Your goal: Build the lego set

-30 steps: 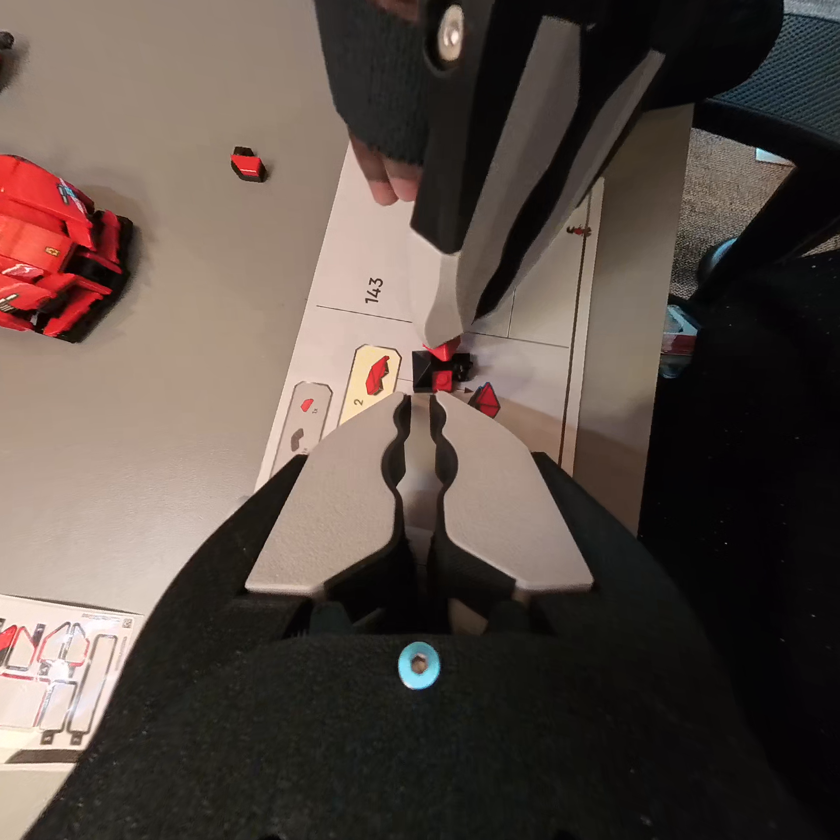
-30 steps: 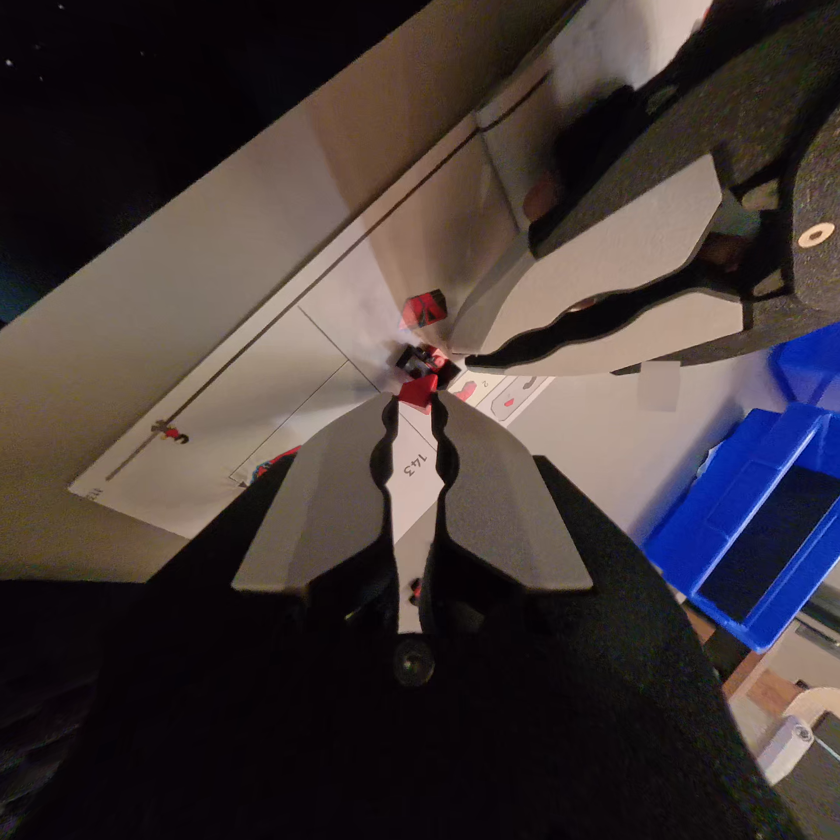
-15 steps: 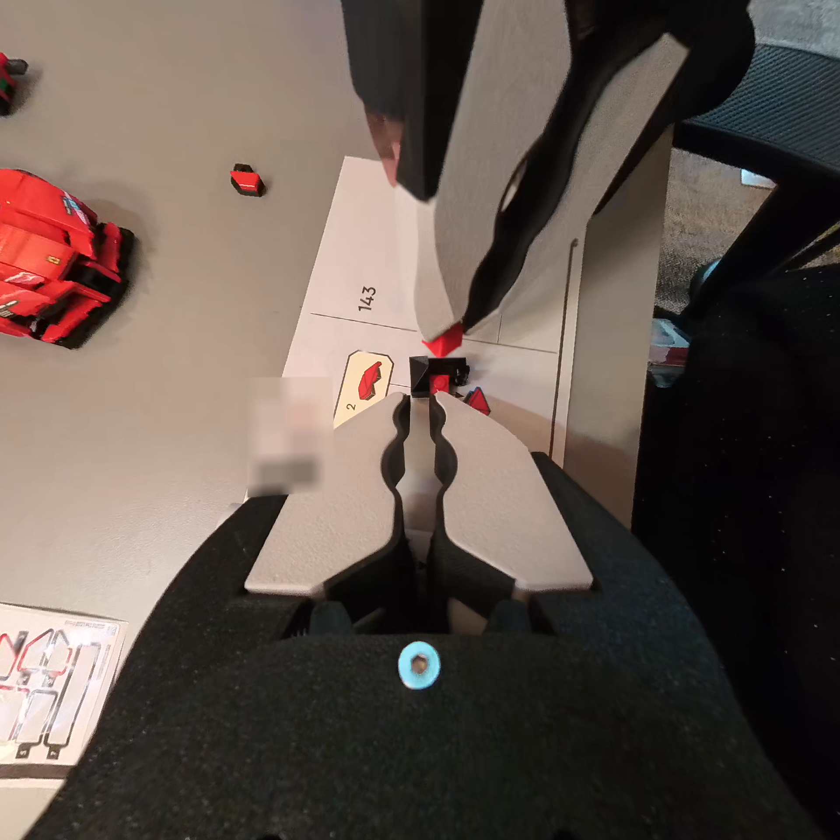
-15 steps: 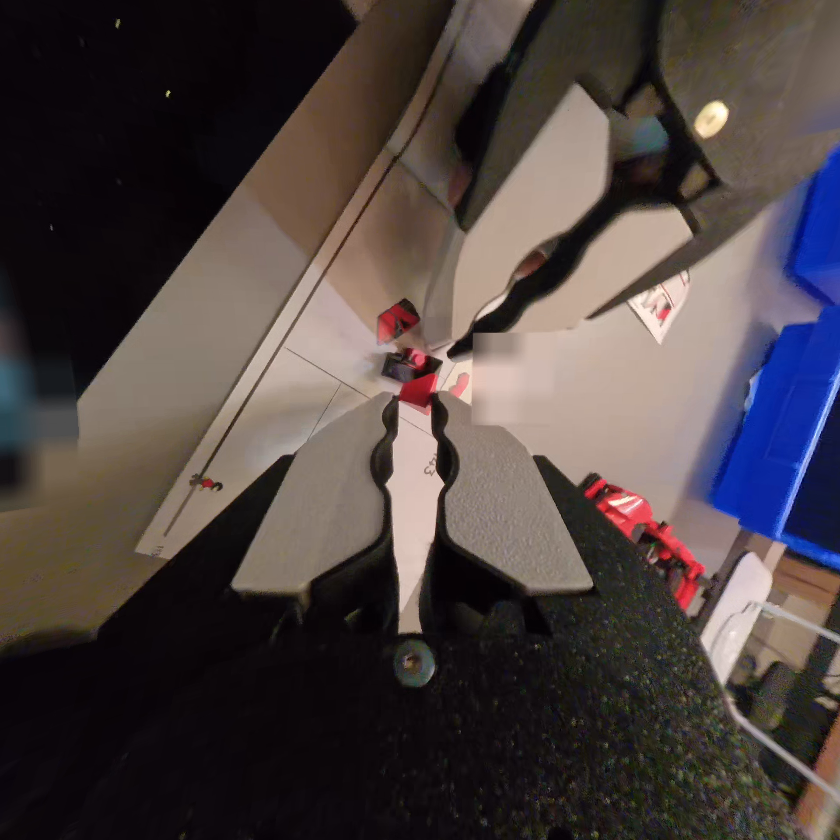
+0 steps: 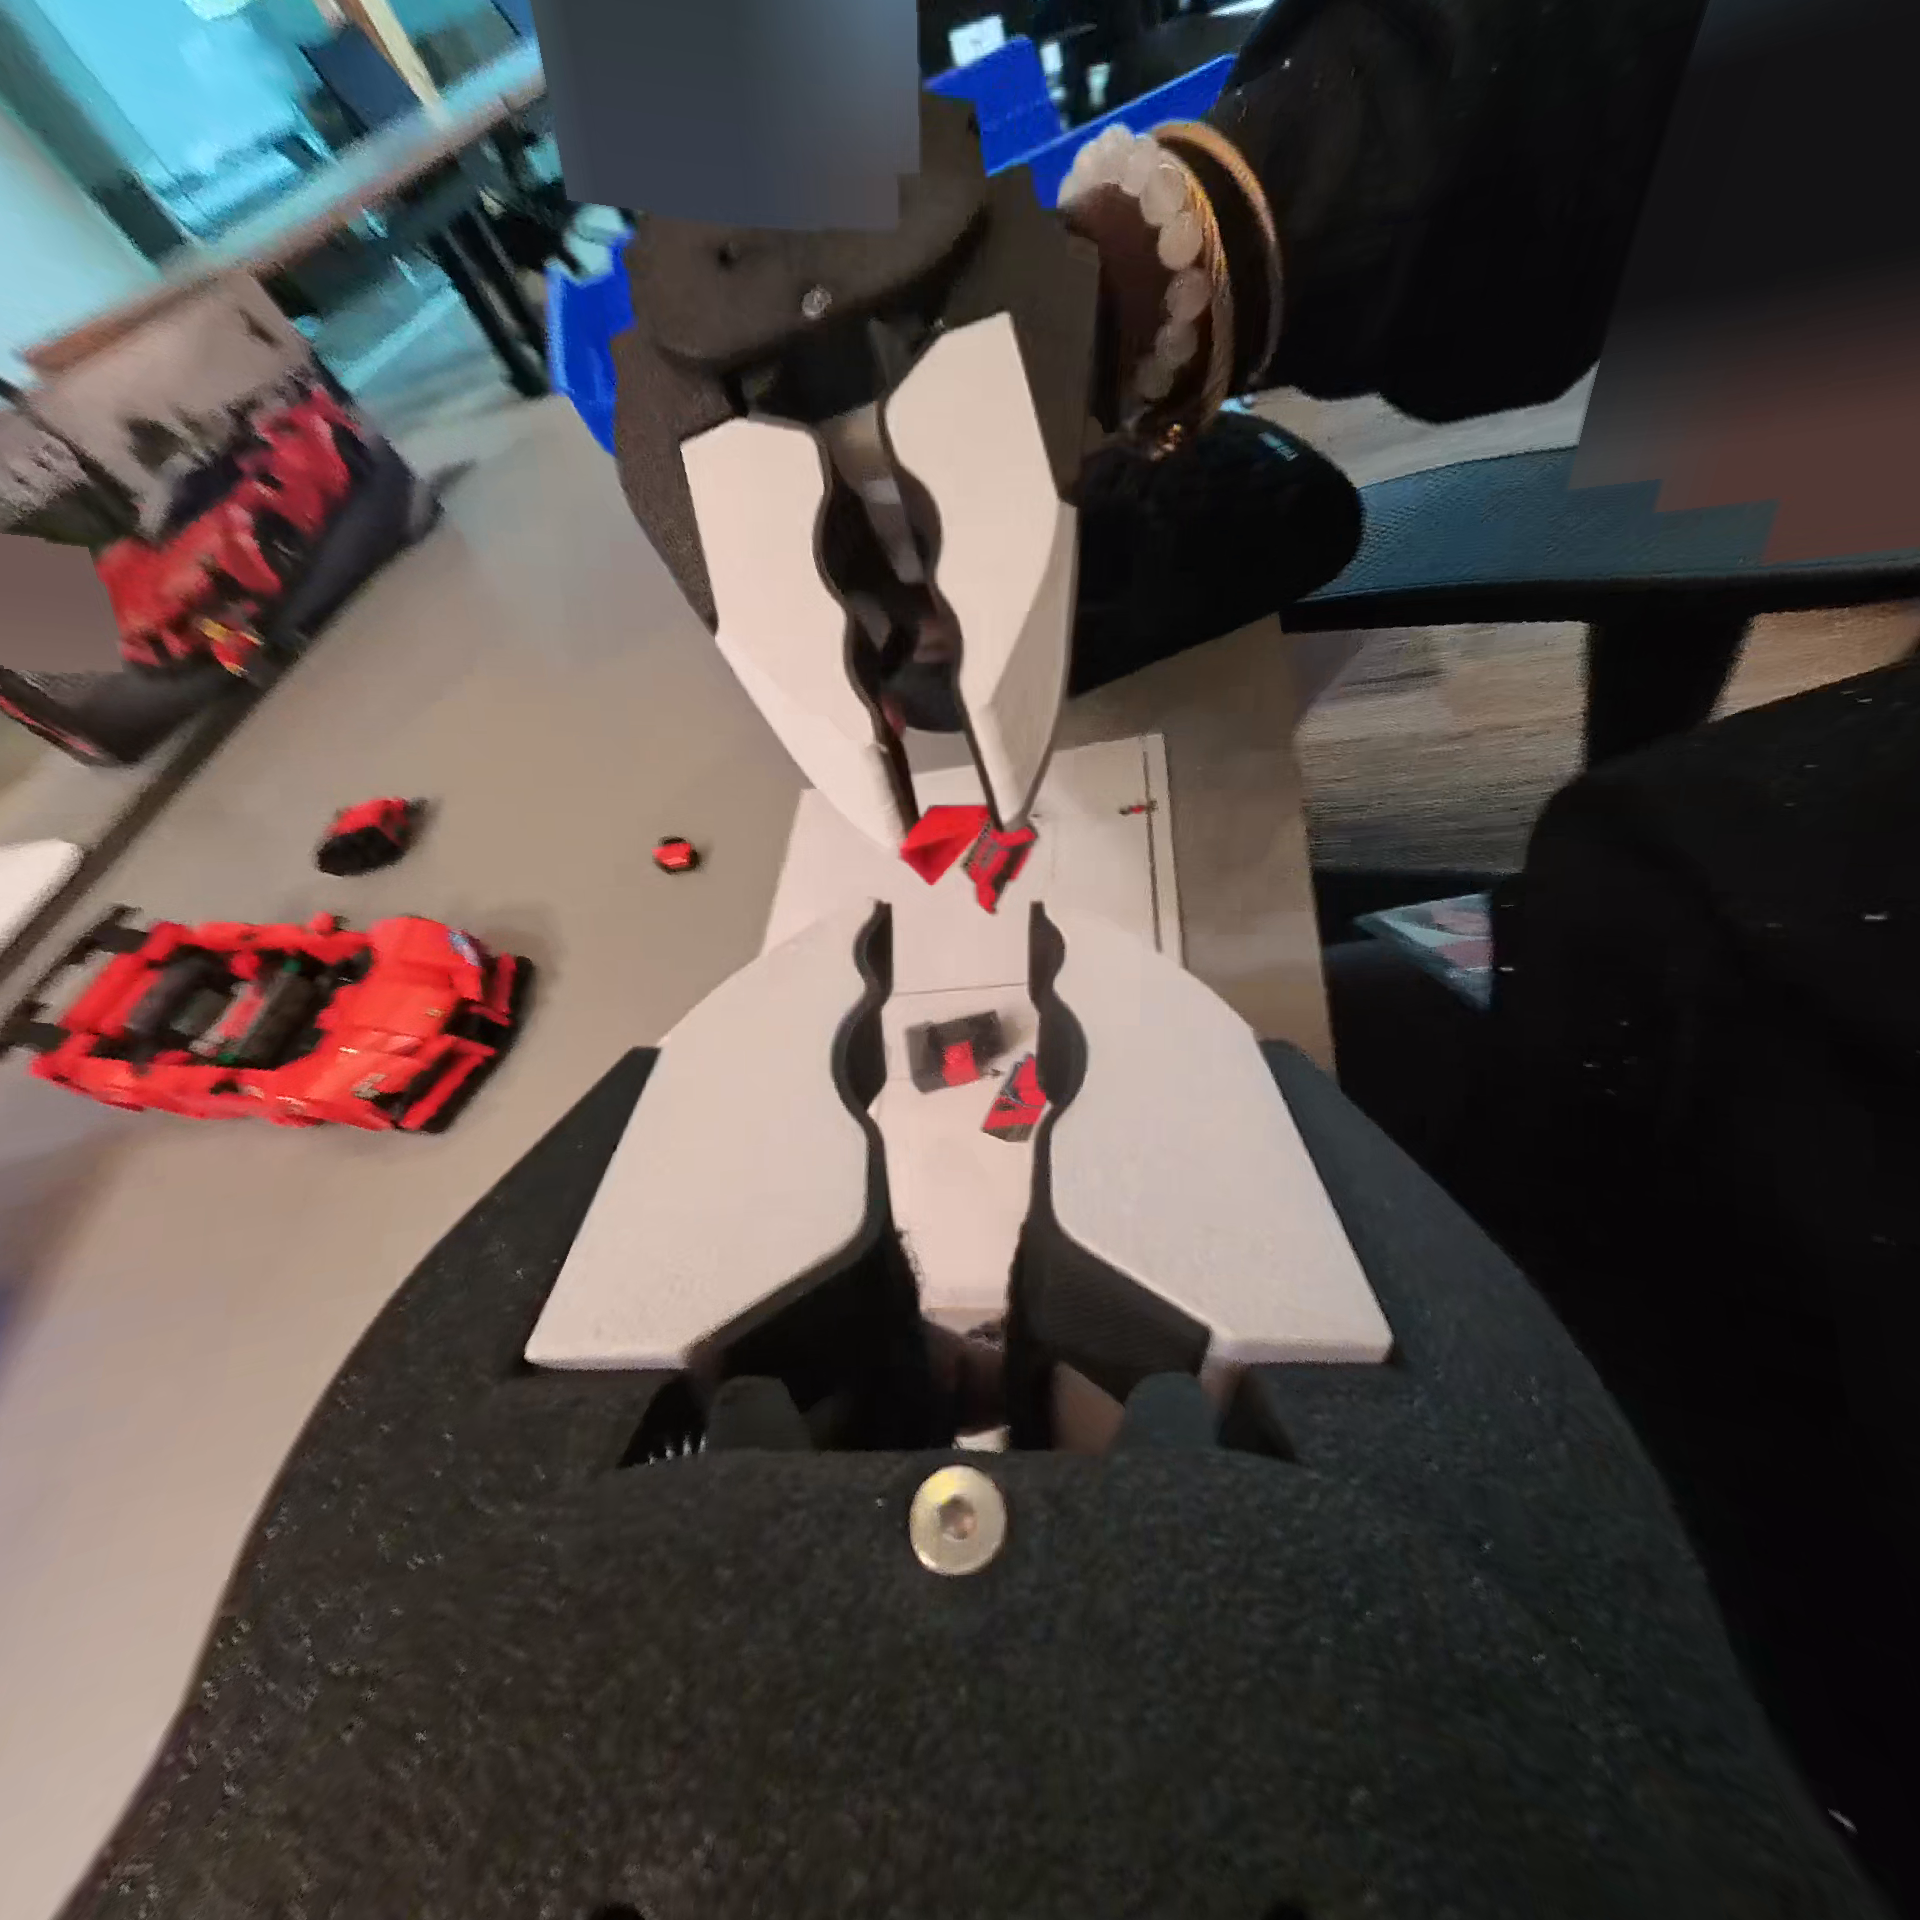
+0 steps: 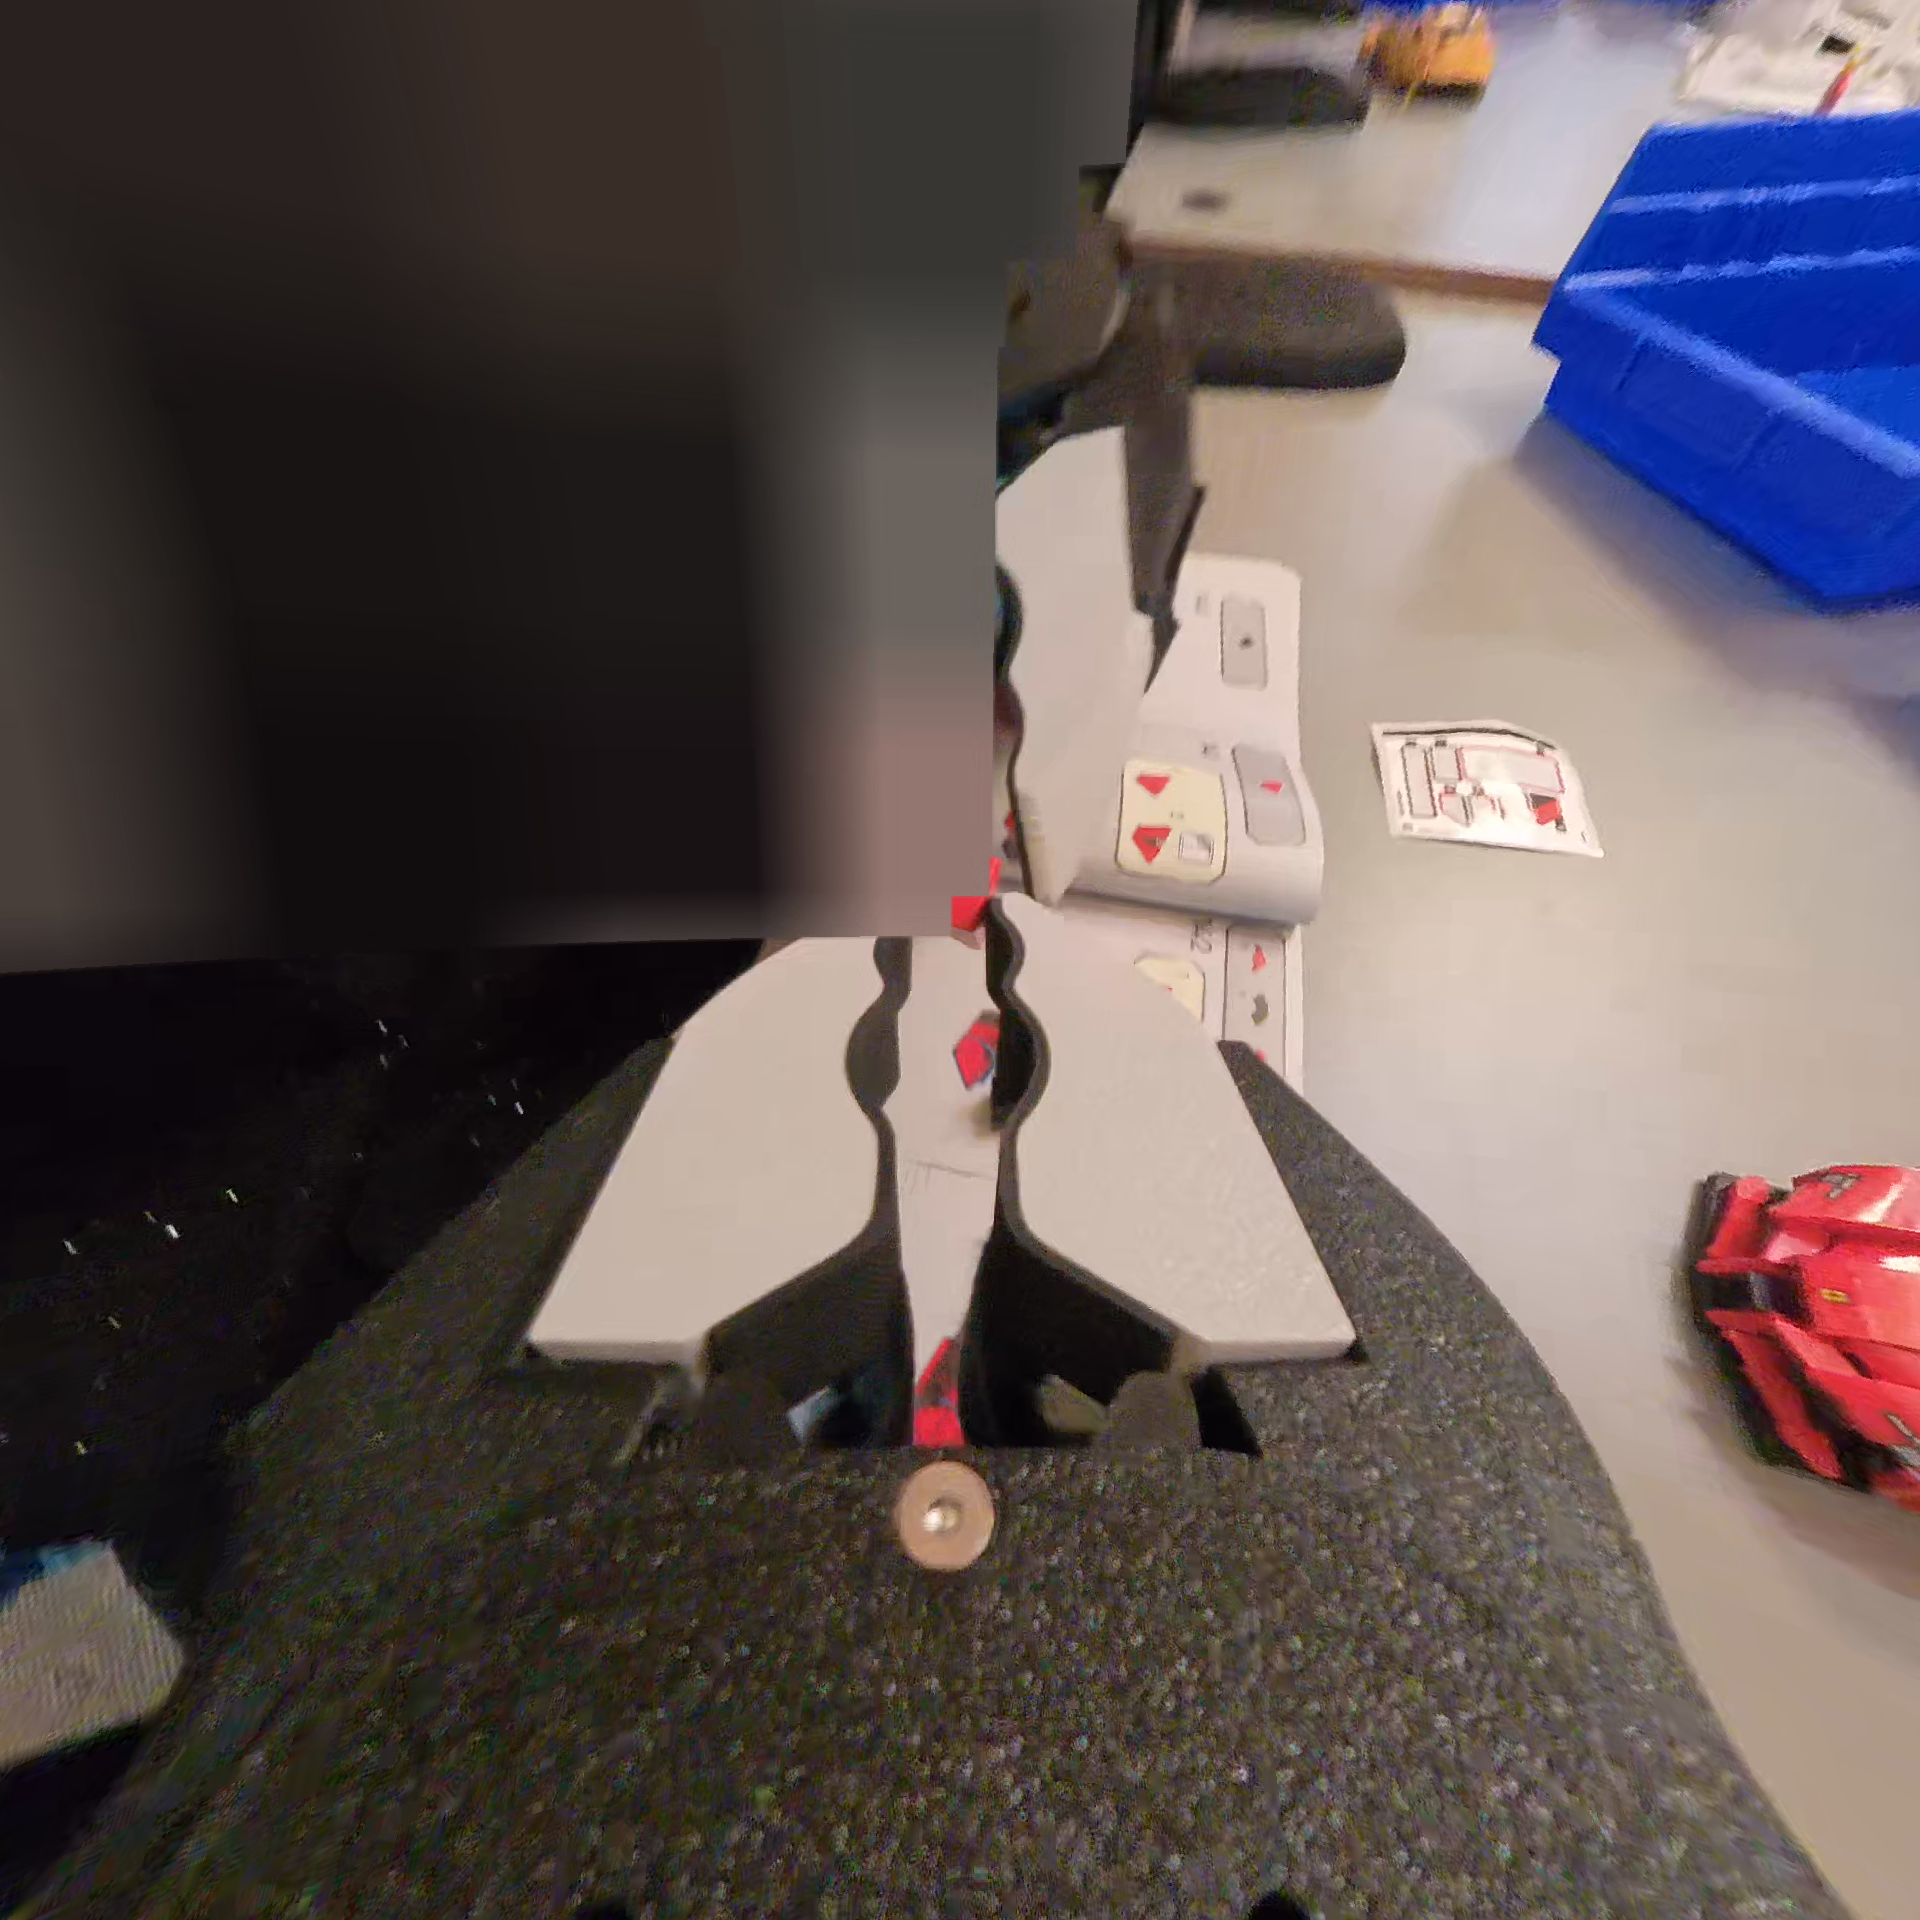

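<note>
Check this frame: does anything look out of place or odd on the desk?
Mostly ordinary mid-build clutter. The instruction booklet lies at the desk's near edge, with two small pieces loose on its page. The right tongs hold a red piece above them. No damage visible.

Both wrist views look low and close, facing each other across the instruction booklet (image 5: 977, 1174).

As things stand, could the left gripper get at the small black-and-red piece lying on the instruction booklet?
Probably yes. The left gripper is open and empty, the black-and-red piece shows in the gap between its fingers, and nothing covers it. The right gripper holds its red brick farther off.
</note>
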Demonstrator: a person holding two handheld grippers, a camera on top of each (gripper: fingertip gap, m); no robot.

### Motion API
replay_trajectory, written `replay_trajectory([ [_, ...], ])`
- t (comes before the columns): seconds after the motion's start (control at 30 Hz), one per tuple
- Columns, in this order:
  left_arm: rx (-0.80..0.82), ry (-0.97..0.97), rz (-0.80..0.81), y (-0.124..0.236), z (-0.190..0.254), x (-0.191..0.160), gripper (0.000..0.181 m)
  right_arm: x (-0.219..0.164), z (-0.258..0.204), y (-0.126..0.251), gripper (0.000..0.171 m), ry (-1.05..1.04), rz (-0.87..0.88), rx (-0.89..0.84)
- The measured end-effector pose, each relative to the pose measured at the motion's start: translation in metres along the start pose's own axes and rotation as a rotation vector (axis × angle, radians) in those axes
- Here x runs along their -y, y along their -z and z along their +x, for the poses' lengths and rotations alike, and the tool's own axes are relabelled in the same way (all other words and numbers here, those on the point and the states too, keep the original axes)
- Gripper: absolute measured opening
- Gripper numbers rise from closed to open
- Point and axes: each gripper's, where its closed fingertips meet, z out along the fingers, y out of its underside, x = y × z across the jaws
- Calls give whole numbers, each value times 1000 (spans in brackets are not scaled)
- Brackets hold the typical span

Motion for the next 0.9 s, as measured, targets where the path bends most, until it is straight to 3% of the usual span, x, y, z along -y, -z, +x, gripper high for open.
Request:
replay_trajectory([
  [0.1, 129, -109, 6, 1, -6, 7, 27, 10, 4, 6, 14, -82, 99, -11],
  [0.27, 261, -200, 32, 3, -15, 20, 27, 7, 5, 6, 14, -144, 101, -23],
  [0.57, 274, -229, 58, 2, -15, 27, 16, 16, 3, 5, 14, -290, 171, 44],
  [0.77, 144, -4, 204, 10, -15, 38, 15, 30, 0, 7, 14, -550, 341, 181],
  [0.9, 86, -64, 268, 16, -10, 43, 11, 33, -8, 6, 13, -623, 361, 260],
])
